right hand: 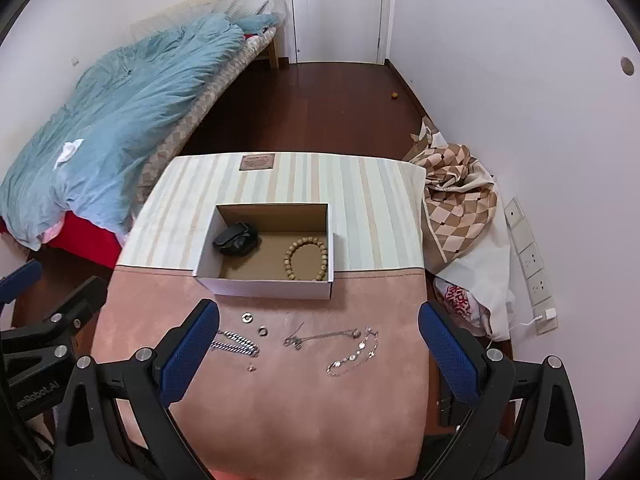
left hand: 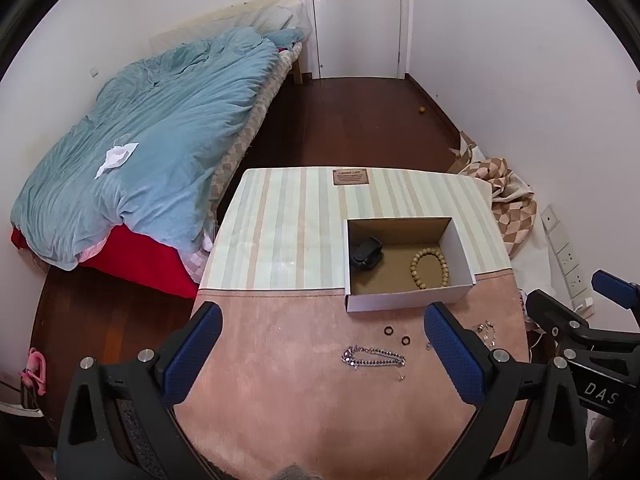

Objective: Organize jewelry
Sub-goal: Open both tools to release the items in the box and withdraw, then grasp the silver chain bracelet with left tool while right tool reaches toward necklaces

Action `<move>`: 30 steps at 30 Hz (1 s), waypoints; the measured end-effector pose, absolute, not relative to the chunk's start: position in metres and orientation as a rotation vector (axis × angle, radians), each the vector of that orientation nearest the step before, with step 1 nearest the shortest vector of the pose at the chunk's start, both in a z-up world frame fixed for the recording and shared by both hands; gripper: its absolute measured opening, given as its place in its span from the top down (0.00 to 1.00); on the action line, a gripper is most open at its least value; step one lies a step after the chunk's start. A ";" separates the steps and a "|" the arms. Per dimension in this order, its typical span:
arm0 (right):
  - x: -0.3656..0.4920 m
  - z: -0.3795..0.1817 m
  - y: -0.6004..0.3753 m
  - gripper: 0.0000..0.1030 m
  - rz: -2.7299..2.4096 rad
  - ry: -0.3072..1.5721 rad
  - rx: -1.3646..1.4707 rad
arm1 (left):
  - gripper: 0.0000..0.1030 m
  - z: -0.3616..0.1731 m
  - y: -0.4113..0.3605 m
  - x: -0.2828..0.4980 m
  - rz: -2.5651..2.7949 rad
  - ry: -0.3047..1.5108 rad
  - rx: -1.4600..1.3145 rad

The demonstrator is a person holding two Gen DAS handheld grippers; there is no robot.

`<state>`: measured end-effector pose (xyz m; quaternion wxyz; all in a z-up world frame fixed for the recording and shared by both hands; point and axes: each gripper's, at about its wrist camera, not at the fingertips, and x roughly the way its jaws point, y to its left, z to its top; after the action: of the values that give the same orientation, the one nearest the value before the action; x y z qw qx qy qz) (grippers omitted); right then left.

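on the pink cloth [right hand: 280, 408] covering the near half of the table, both grippers hover with nothing between their fingers: the left gripper [left hand: 322, 354] has its jaws wide apart, and the right gripper [right hand: 319, 354] is spread just as wide. at twelve o'clock from them sits an open white box [right hand: 264, 286] holding a beaded bracelet [right hand: 306, 260] at its three o'clock side and a black clip-like item [right hand: 235, 239] at nine o'clock. loose on the cloth lie two small rings [right hand: 247, 317], a thick silver chain [left hand: 373, 357], a thin necklace [right hand: 320, 336] and a stone-link bracelet [right hand: 354, 354], all apart from the box.
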<state>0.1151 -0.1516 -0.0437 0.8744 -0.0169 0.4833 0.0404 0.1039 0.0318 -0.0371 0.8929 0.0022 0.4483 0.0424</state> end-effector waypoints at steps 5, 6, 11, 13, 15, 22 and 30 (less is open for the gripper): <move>0.100 -0.039 -0.156 0.02 0.088 0.995 0.012 | 0.00 -0.039 0.037 0.093 0.127 0.931 -0.010; 0.098 -0.040 -0.157 0.02 0.086 0.993 0.025 | 0.00 -0.041 0.039 0.091 0.136 0.930 -0.016; 0.094 -0.067 -0.172 0.02 0.060 1.033 0.105 | 0.00 -0.068 0.046 0.092 0.175 0.957 -0.025; 0.095 -0.087 -0.182 0.02 0.041 1.069 0.134 | 0.00 -0.088 0.048 0.096 0.178 0.998 -0.034; 0.093 -0.111 -0.197 0.02 0.019 1.111 0.193 | 0.00 -0.112 0.051 0.100 0.188 1.051 -0.040; 0.092 -0.197 -0.241 0.30 -0.046 1.226 0.344 | 0.00 -0.177 0.050 0.107 0.227 1.165 0.019; 0.116 -0.240 -0.260 0.47 -0.084 1.228 0.406 | 0.00 -0.215 0.048 0.122 0.262 1.237 0.046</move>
<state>0.1165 -0.2605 -0.2402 0.7972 0.1889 0.5721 -0.0390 0.1217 0.0480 -0.2146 0.8065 0.0217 0.5780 0.1227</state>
